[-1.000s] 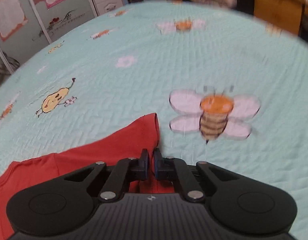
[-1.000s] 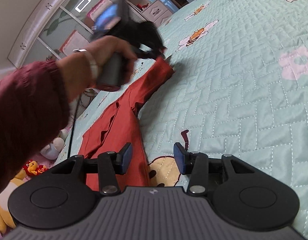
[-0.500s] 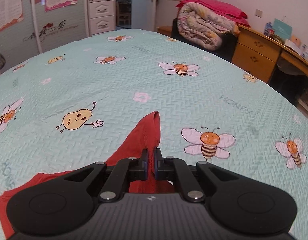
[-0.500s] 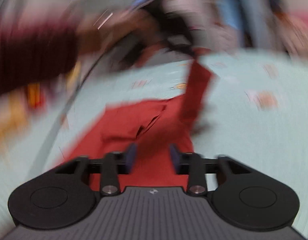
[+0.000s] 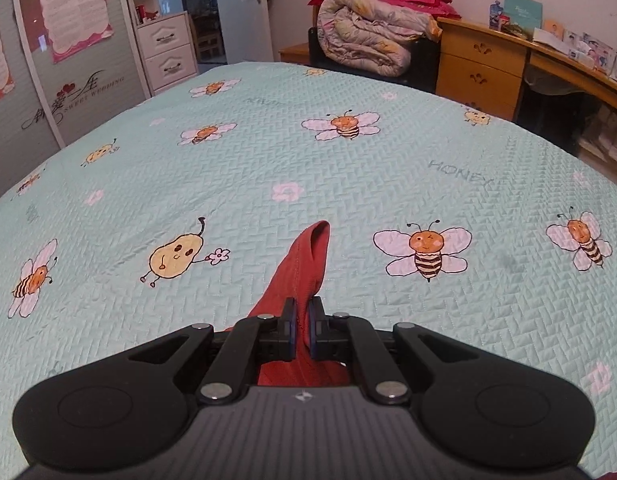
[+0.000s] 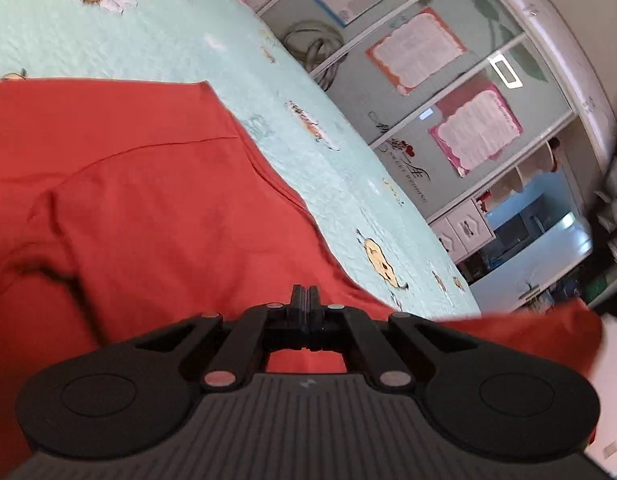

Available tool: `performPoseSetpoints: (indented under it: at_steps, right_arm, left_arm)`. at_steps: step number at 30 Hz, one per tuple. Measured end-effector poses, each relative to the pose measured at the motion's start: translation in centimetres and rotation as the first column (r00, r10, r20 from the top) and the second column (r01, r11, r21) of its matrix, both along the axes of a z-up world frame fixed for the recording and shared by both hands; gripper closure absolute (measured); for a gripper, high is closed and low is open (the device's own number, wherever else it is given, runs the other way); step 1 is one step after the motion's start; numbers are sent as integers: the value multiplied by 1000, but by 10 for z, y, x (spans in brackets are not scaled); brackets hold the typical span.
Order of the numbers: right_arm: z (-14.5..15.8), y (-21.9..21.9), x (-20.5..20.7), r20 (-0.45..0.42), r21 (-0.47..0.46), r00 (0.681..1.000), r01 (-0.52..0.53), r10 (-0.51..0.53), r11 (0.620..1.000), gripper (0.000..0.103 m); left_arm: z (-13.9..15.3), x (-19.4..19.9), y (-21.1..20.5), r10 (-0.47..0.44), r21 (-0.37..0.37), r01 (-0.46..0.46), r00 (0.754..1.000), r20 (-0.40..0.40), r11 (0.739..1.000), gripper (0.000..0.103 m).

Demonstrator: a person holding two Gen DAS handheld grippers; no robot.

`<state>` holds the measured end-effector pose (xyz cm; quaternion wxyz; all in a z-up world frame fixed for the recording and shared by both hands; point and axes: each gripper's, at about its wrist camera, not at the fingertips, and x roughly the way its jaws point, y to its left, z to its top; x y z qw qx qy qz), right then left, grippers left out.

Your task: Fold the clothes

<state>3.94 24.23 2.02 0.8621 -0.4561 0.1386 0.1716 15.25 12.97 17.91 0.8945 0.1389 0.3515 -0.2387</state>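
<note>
One bed (image 5: 388, 168) with mint quilted cover, bee prints all over. One red garment (image 6: 148, 200) spread on it, seen in right wrist view filling near-left; one sleeve (image 5: 308, 260) runs up into the left tool (image 5: 302, 330), fingers pinching the red cloth between them. Right tool (image 6: 306, 300) fingers pressed together over the red garment; can't tell if cloth is caught. One rolled duvet (image 5: 364, 40) far, one wooden desk (image 5: 508, 68) far right.

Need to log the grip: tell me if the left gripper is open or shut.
Shut. The left gripper has its jaws pressed on a fold of the red garment, which rises between them above the bee-print bedspread.
</note>
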Motion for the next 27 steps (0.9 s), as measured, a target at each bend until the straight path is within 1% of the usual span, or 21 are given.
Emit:
performPoseSetpoints:
  at_steps: [3, 5, 8, 10, 16, 17, 20, 22, 23, 24, 26, 27]
  right_arm:
    - [-7, 19, 14, 22, -59, 999, 28, -27, 998, 103]
    - [-16, 29, 27, 26, -102, 998, 66, -64, 993, 103]
    - [-34, 34, 50, -22, -151, 990, 132, -137, 980, 103]
    - [-37, 35, 58, -30, -141, 984, 171, -177, 975, 103]
    - [-34, 31, 58, -51, -135, 977, 198, -206, 971, 103]
    - [-32, 28, 54, -59, -127, 977, 194, -203, 973, 103]
    - [-13, 12, 14, -129, -50, 982, 135, -140, 990, 103]
    - [-1, 2, -13, -172, 3, 980, 97, -95, 995, 100]
    - [5, -3, -26, -193, 30, 979, 79, -72, 996, 97]
    - [12, -9, -40, -213, 58, 976, 61, -48, 996, 88]
    - [24, -19, -66, -250, 114, 968, 28, 2, 993, 76]
    - [30, -25, -80, -268, 143, 963, 12, 27, 990, 76]
  left_arm:
    - [2, -5, 4, -2, -26, 2, 1000, 19, 1000, 99]
    - [5, -9, 10, 5, -47, -3, 999, 34, 999, 99]
    - [7, -9, 26, 40, -75, -37, 998, 48, 996, 99]
    - [8, -10, 37, 65, -94, -59, 996, 57, 994, 99]
    - [10, -13, 70, 131, -148, -120, 989, 66, 982, 99]
    - [10, -15, 74, 136, -151, -125, 988, 67, 981, 99]
    - [10, -20, 86, 151, -159, -139, 986, 67, 977, 99]
    - [10, -23, 94, 162, -164, -149, 985, 67, 975, 99]
    - [10, -24, 100, 169, -170, -156, 983, 65, 973, 99]
    - [9, -25, 108, 180, -175, -167, 982, 63, 970, 99]
    - [8, -28, 125, 207, -186, -193, 976, 61, 964, 99]
    - [6, -30, 135, 227, -193, -212, 972, 58, 958, 99]
